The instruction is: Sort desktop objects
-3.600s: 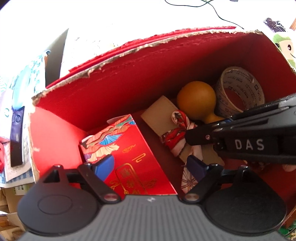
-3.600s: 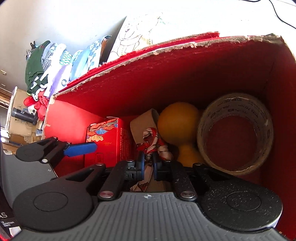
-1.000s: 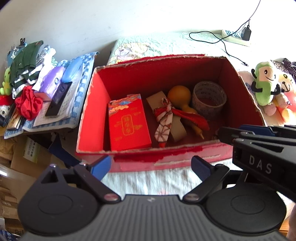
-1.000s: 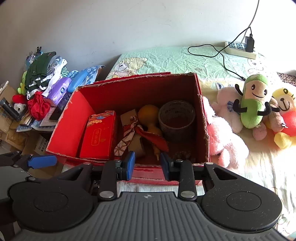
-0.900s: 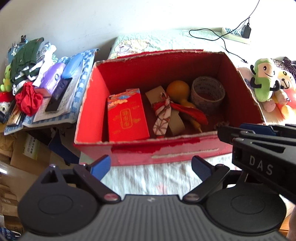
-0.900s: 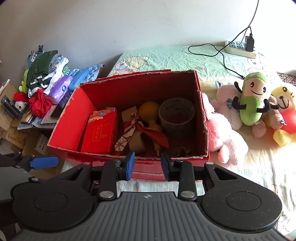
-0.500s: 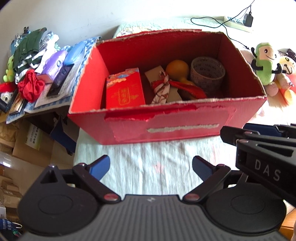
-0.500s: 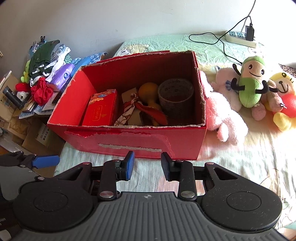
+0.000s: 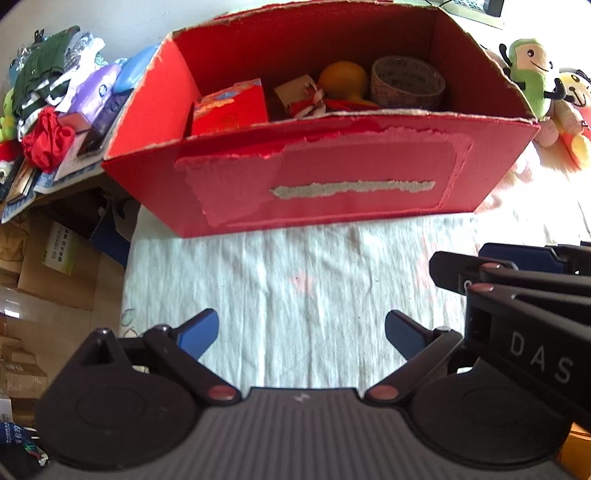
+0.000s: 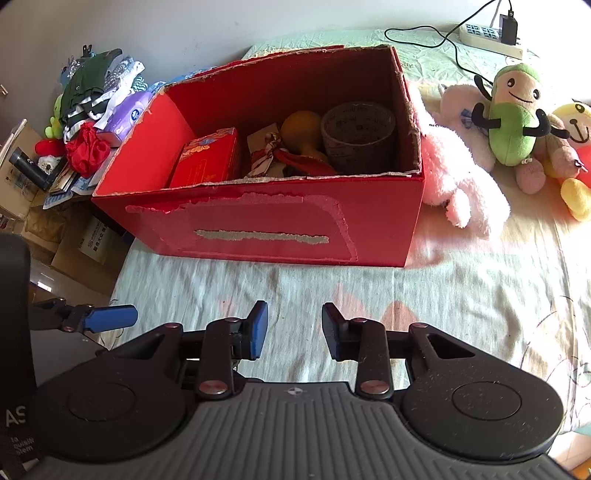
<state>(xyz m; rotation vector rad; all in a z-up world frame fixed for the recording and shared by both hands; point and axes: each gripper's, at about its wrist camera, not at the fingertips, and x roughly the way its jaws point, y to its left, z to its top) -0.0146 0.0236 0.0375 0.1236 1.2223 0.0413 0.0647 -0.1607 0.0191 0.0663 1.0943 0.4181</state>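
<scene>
A red cardboard box (image 9: pixel 314 184) (image 10: pixel 380 221) stands on the pale bedsheet ahead of both grippers. Inside it lie a red patterned packet (image 9: pixel 231 109) (image 10: pixel 207 158), a tan card tied with a red-white cloth (image 9: pixel 308 99) (image 10: pixel 269 147), an orange gourd (image 9: pixel 341 79) (image 10: pixel 301 127) and a roll of tape (image 9: pixel 406 83) (image 10: pixel 358 131). My left gripper (image 9: pixel 301 332) is open and empty, low over the sheet in front of the box. My right gripper (image 10: pixel 294 328) is open a little, also empty, beside it; it shows at the right (image 9: pixel 480 273) of the left wrist view.
Plush toys (image 10: pixel 513 114) and a pink plush (image 10: pixel 454 177) lie right of the box. A pile of clothes and small items (image 10: pixel 96 110) sits at the left, with cardboard cartons (image 9: pixel 55 258) on the floor below. A power strip and cable (image 10: pixel 487 33) lie at the back.
Both grippers have drawn back out of the box and down toward the sheet. The right gripper let go of the cloth-tied card, which now lies in the box, and stands open.
</scene>
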